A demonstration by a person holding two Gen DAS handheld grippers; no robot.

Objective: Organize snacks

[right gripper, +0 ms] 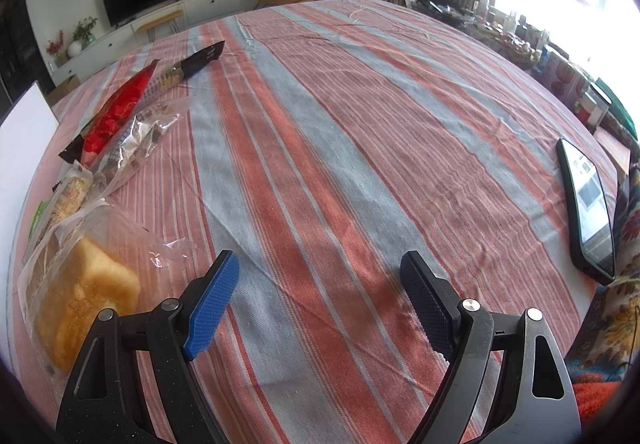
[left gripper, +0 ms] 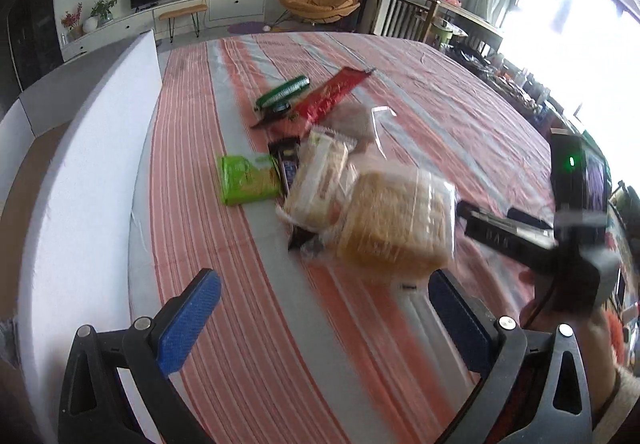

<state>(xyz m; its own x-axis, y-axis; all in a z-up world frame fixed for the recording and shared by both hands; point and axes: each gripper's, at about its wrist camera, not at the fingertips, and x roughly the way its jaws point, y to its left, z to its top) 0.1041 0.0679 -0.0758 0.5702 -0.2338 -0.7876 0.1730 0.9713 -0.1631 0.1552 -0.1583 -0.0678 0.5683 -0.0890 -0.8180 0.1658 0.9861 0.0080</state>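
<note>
Several snacks lie in a loose pile on the striped cloth [left gripper: 240, 324]. A loaf of bread in a clear bag [left gripper: 396, 220] is nearest. Behind it are a pale cracker pack [left gripper: 320, 180], a green packet [left gripper: 246, 178], a dark bar [left gripper: 288, 164], a red packet [left gripper: 332, 92] and a green tube [left gripper: 284, 92]. My left gripper [left gripper: 324, 308] is open just short of the bread, with nothing between its pads. My right gripper [right gripper: 320, 264] is open over bare cloth, with the bread [right gripper: 84, 296] to its left. The red packet [right gripper: 116, 112] and a clear bag of brown snacks [right gripper: 136, 140] lie farther back.
A white board [left gripper: 80, 184] stands along the table's left edge. A phone [right gripper: 588, 204] lies near the right edge, beside a flowered cushion [right gripper: 616, 316]. The right half of the striped cloth [right gripper: 360, 124] is bare. A cluttered side table [right gripper: 500, 32] lies beyond.
</note>
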